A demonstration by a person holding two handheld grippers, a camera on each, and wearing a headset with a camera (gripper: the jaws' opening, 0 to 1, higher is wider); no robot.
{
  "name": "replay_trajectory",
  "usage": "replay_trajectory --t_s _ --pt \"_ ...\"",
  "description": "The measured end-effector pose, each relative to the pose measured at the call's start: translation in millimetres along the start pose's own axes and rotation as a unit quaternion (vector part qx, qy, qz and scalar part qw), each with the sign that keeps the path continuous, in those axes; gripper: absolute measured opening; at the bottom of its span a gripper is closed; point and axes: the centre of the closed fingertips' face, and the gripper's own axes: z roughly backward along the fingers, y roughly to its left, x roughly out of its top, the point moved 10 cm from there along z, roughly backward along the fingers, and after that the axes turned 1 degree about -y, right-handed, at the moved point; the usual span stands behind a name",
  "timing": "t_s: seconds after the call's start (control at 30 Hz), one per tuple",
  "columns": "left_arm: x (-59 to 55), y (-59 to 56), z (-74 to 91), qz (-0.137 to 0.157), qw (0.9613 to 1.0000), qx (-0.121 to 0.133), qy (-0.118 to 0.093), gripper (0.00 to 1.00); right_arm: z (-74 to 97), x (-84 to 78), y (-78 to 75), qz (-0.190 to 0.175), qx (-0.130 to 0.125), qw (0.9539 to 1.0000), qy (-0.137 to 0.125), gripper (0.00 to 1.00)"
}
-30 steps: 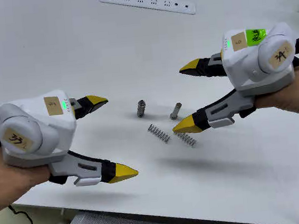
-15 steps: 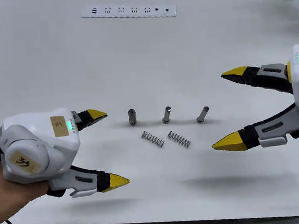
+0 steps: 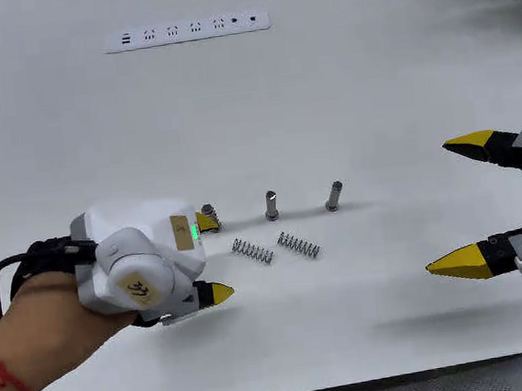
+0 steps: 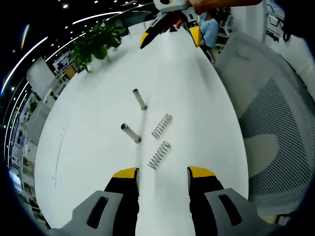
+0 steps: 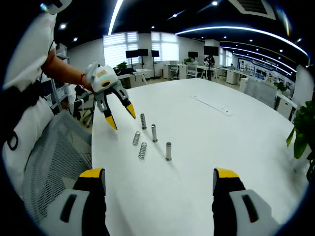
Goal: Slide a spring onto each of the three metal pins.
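While both tools are empty, take the middle pin (image 3: 271, 205) as your landmark. To its left stands the sprung pin (image 3: 210, 213), just at the upper tip of the left gripper (image 3: 216, 257), whose jaws are apart. To its right stands the bare third pin (image 3: 333, 196), and well beyond that the right gripper (image 3: 460, 202), jaws spread wide. The left spring (image 3: 252, 251) and right spring (image 3: 298, 245) lie loose just on your side of the middle pin.

Hazards: a careless swing of the left tip would likely topple the sprung pin, and a hard pinch across the coils may squirt a spring toward the table (image 3: 343, 86) edge nearest you.

Open room: beyond the middle pin, bare surface runs to the power strip (image 3: 188, 31).
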Motion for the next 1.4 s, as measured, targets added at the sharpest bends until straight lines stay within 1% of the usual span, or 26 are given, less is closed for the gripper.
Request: replay_trajectory --t_s 0.07,0.17,0.23,0.3,0.37,0.43,0.5,0.63,0.73,0.77,0.83,0.93,1.03,1.2,1.3,1.4 --pt "3.5 0.3 -6.6 -0.011 0.9999 -0.003 0.007 0.39 2.9 -6.9 -1.5 -0.006 -0.002 1.0000 -0.001 0.91" --pt "5.0 2.0 -16.6 -0.031 0.9988 -0.003 0.038 0.37 7.3 -11.7 0.6 -0.016 -0.008 0.9998 -0.003 0.91" --pt "6.5 3.8 -22.8 -0.031 0.9989 -0.004 0.036 0.35 10.3 -17.8 -1.2 -0.020 -0.012 0.9997 -0.005 0.91" --pt "5.5 5.9 -28.4 -0.026 0.9986 -0.007 0.046 0.33 13.1 -18.9 0.5 -0.024 -0.018 0.9995 -0.008 0.90" --pt "6.0 7.3 -32.0 -0.037 0.9980 -0.006 0.051 0.31 16.0 -20.5 0.6 -0.025 -0.029 0.9992 -0.008 0.89" --pt "7.1 6.6 -35.6 -0.054 0.9966 -0.017 0.059 0.30 19.5 -22.5 -0.4 -0.034 -0.036 0.9986 -0.016 0.89" --pt "5.9 7.3 -38.6 -0.051 0.9961 -0.019 0.070 0.28 21.6 -24.7 -1.2 -0.034 -0.041 0.9984 -0.017 0.89" --pt "6.6 9.6 -43.2 -0.042 0.9959 -0.019 0.078 0.27 23.1 -25.6 3.7 -0.043 -0.051 0.9975 -0.024 0.88" --pt "7.3 7.7 -47.1 -0.039 0.9952 -0.024 0.086 0.25 24.1 -27.3 5.4 -0.046 -0.055 0.9971 -0.026 0.88" --pt "6.8 7.3 -48.3 -0.041 0.9947 -0.023 0.091 0.25 24.7 -27.8 6.0 -0.049 -0.057 0.9967 -0.028 0.88" --pt "6.4 6.6 -48.0 -0.035 0.9941 -0.023 0.100 0.23 25.6 -28.5 6.9 -0.049 -0.059 0.9966 -0.029 0.88" --pt "4.7 5.0 -47.0 -0.020 0.9945 -0.022 0.101 0.18 26.8 -28.8 7.1 -0.053 -0.064 0.9960 -0.033 0.87" --pt "3.0 3.5 -45.9 -0.005 0.9949 -0.017 0.100 0.16 26.8 -29.2 7.7 -0.053 -0.064 0.9960 -0.034 0.87" --pt "-0.7 0.5 -41.8 0.009 0.9948 -0.016 0.101 0.14 28.5 -33.8 9.2 -0.053 -0.060 0.9963 -0.033 0.88" --pt "-2.7 -1.1 -40.1 0.010 0.9946 -0.018 0.102 0.12 29.6 -35.0 11.5 -0.054 -0.057 0.9965 -0.030 0.89" --pt "-2.4 -1.8 -39.5 0.023 0.9947 -0.016 0.099 0.12 29.5 -37.3 11.5 -0.055 -0.052 0.9966 -0.030 0.90"
